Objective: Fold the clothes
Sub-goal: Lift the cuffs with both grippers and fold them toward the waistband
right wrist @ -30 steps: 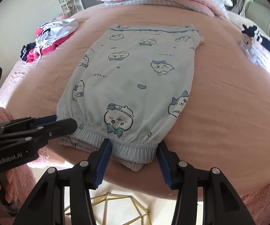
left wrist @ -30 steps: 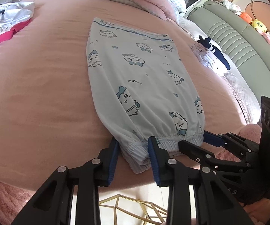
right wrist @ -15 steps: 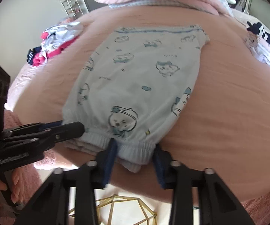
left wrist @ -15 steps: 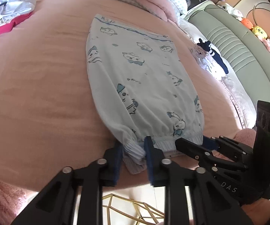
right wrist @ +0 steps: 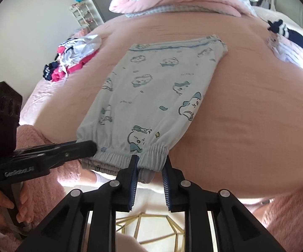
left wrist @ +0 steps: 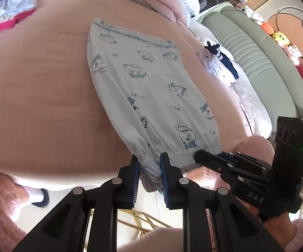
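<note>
Both grippers pinching the pyjama trousers (left wrist: 151, 96) cuffs

My left gripper (left wrist: 150, 166) and right gripper (right wrist: 150, 168) clamp bunched elastic; uneven lifting could slip layers loose.

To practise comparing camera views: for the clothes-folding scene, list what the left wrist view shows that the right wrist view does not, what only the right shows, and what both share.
Only the left wrist view: the row of plush toys beyond the green headboard, and a foot in a white sock below the bed edge.

Only the right wrist view: a white shelf unit by the wall, and the hand holding the left gripper.

Both: the printed blue garment on the pink bedspread, each gripper closed on its elastic hem, and the pile of clothes.
</note>
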